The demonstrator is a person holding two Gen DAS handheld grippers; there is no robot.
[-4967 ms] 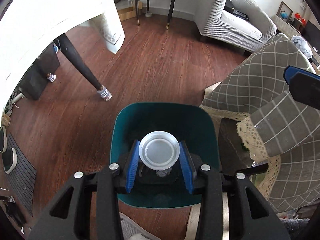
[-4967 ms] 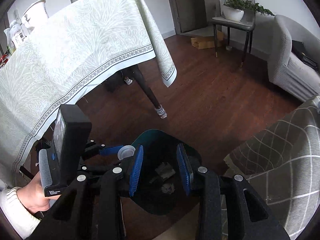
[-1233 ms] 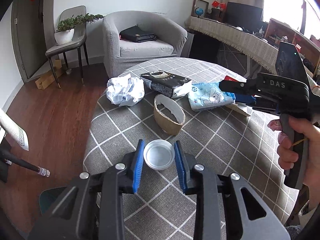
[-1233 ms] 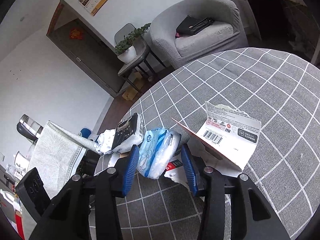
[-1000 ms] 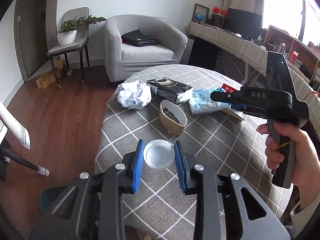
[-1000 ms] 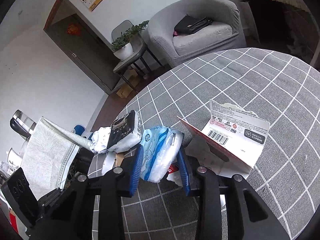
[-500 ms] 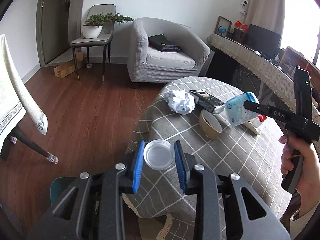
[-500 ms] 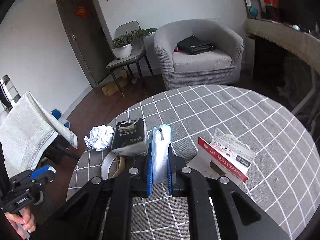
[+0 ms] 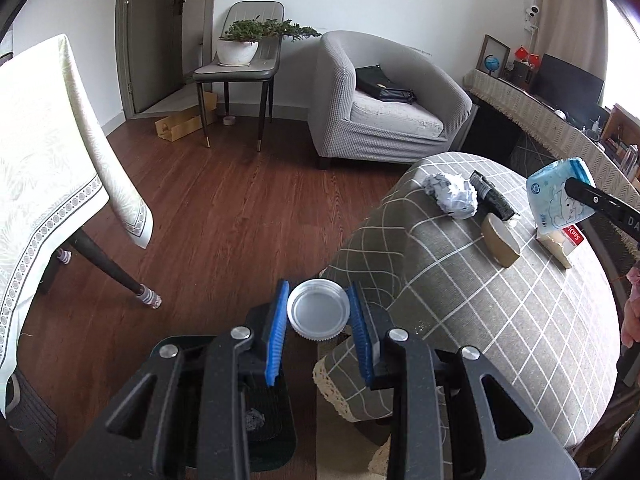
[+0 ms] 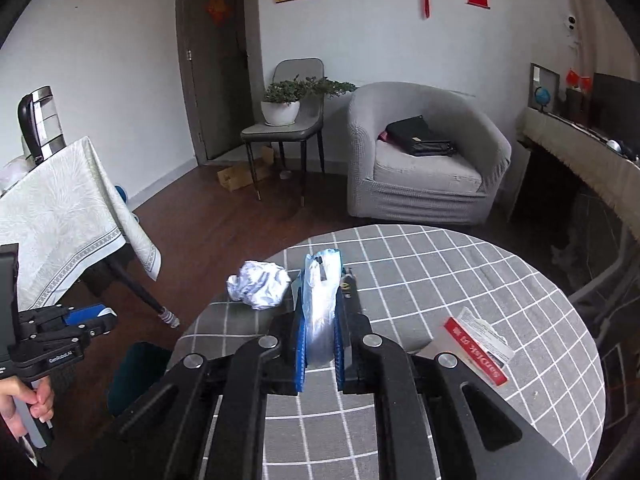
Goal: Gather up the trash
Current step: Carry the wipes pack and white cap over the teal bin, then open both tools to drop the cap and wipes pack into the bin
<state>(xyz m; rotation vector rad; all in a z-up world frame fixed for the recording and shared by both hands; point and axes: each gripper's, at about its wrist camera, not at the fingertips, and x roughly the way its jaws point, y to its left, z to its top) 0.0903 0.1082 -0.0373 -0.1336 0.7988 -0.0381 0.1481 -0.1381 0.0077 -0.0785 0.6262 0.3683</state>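
Observation:
My left gripper (image 9: 318, 312) is shut on a round white plastic lid (image 9: 318, 313) and holds it over the floor beside the round table, above the dark teal trash bin (image 9: 264, 424). My right gripper (image 10: 319, 320) is shut on a light blue tissue pack (image 10: 320, 300), lifted above the grey checked tablecloth (image 10: 460, 280). The pack also shows in the left wrist view (image 9: 558, 196). Crumpled white paper (image 9: 452, 194), a black packet (image 9: 492, 198), a brown cardboard ring (image 9: 500, 238) and a torn red-and-white card package (image 10: 478, 344) lie on the table.
A dining table with a pale green cloth (image 9: 44, 152) stands at the left, its leg (image 9: 112, 268) near the bin. A grey armchair (image 9: 380, 108) and a chair with a potted plant (image 9: 240, 56) stand at the back. Wooden floor (image 9: 224, 208) lies between.
My right gripper closed on the blue tissue pack and lifted it off the table. My left gripper drew back with the lid from over the table to above the bin.

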